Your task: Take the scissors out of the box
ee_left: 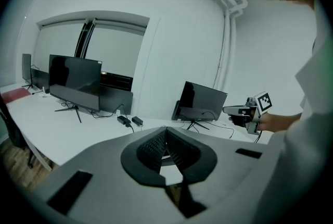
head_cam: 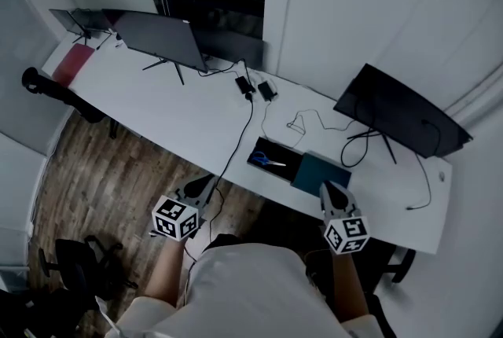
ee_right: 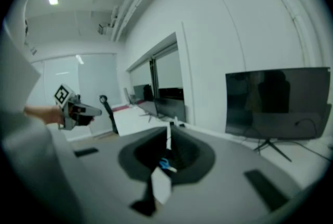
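Scissors (head_cam: 267,161) lie in the box (head_cam: 289,164).
Left tongs (head_cam: 206,185) and right tongs (head_cam: 328,193) are closed, empty; the blades barely show.

Left gripper (head_cam: 203,187): carried out front on the left forearm (head_cam: 161,273), tipped slightly down, jaws together, nothing between them. Right gripper (head_cam: 328,191): same pose on the right forearm (head_cam: 347,289), jaws closed, empty. Grippers well apart, roughly parallel.
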The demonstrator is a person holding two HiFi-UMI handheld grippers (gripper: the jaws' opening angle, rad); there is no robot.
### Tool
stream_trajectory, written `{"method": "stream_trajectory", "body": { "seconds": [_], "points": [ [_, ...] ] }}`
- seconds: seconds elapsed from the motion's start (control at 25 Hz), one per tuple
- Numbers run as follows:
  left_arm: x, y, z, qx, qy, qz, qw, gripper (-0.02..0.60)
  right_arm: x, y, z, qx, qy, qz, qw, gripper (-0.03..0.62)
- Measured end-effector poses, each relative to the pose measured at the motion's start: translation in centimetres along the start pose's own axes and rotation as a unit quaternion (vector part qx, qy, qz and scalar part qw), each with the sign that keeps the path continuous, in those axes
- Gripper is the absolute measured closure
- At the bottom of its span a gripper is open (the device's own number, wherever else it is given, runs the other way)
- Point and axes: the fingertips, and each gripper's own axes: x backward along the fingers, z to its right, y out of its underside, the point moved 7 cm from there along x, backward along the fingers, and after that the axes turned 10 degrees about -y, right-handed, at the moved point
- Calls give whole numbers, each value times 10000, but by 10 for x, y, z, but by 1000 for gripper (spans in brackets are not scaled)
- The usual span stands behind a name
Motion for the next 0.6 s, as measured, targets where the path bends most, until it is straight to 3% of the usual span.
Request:
{"method": "stream_trajectory", "body": {
  "seconds": [0.6],
  "points": [
    [-44, -7, 9, -100, 222, -276, 9993, 549, -22, 11, 19, -155, -82, -219, 9996, 556]
  ]
}}
